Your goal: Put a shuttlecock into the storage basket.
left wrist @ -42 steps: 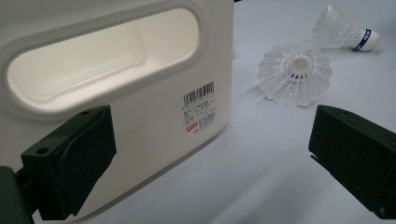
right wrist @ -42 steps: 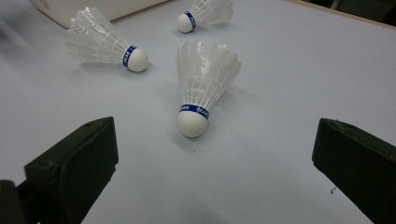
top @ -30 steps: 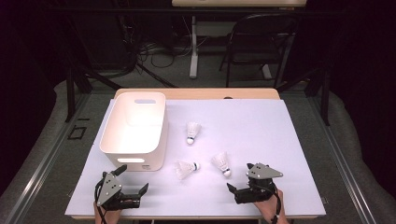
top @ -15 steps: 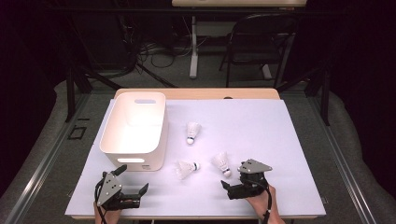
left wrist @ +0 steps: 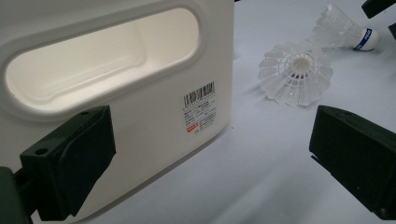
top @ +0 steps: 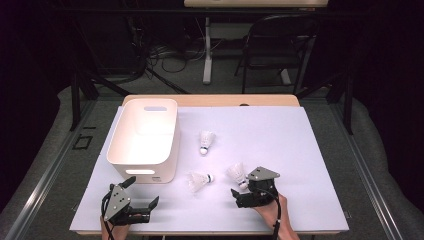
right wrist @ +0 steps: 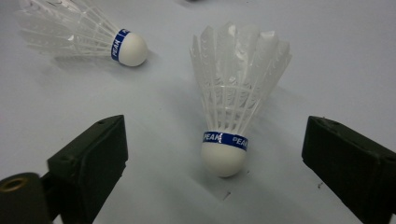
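Note:
Three white shuttlecocks lie on the white table. One shuttlecock (top: 236,173) (right wrist: 231,116) lies with its cork pointing at my right gripper (top: 239,187) (right wrist: 215,154). It sits between the open jaws, which have just been closing a little, and the pads stand clear of it on both sides. A second shuttlecock (top: 199,180) (right wrist: 84,37) (left wrist: 294,77) lies just to its left. The third shuttlecock (top: 206,140) rests farther back. My left gripper (top: 141,192) (left wrist: 210,154) is open and holds nothing, close to the near corner of the white bin (top: 142,137) (left wrist: 140,93).
The bin stands at the left of the table with a handle slot and a barcode label on its near wall. The table's front edge (top: 210,231) runs just below both hands. A chair and cables are on the floor beyond the table.
My right gripper has moved left and forward across the table, up to the nearest shuttlecock, so that its jaws now flank it. The left gripper has stayed in place.

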`<state>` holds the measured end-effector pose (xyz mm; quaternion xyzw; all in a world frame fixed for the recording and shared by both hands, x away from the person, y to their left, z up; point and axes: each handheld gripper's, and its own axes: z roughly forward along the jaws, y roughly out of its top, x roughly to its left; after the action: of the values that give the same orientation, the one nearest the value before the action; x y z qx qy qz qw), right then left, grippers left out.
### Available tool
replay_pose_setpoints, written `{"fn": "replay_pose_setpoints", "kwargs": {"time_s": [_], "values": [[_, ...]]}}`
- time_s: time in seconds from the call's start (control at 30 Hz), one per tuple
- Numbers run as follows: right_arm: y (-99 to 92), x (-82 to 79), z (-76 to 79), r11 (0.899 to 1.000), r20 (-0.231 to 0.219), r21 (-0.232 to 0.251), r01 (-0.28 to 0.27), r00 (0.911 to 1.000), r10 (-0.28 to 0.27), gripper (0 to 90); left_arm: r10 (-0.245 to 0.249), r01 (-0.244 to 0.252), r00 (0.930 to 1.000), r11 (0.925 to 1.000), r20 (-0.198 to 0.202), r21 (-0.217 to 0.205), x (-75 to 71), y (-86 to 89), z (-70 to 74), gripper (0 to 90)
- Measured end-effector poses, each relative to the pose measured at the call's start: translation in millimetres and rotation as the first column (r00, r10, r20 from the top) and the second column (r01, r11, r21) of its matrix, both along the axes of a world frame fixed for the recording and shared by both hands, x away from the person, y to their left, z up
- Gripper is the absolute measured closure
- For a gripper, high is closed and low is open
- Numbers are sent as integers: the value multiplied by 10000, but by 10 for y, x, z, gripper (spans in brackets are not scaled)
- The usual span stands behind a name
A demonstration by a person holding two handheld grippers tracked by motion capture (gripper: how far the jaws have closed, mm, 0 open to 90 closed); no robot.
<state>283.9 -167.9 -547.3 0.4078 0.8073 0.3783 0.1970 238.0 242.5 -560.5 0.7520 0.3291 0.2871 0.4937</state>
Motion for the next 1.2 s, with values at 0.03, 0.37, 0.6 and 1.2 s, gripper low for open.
{"fn": "replay_pose_setpoints", "kwargs": {"time_s": [0.03, 0.37, 0.6, 1.2], "values": [[14, 14, -5, 10000, -19, -19, 26, 10000, -26, 95, -11, 11, 10000, 10000, 7, 9, 1, 0, 0, 2], [120, 98, -48, 9984, -436, -282, 487, 9978, -499, 248, -27, 27, 10000, 10000, 24, -33, -3, 0, 1, 2], [132, 110, -69, 9955, -580, -538, 777, 9950, -808, 342, -20, 20, 10000, 10000, 27, 22, -1, 1, 2, 2], [158, 89, -74, 9894, -749, -884, 1151, 9897, -1218, 541, -7, 7, 10000, 10000, 28, -3, -2, 5, 2, 2]]}}
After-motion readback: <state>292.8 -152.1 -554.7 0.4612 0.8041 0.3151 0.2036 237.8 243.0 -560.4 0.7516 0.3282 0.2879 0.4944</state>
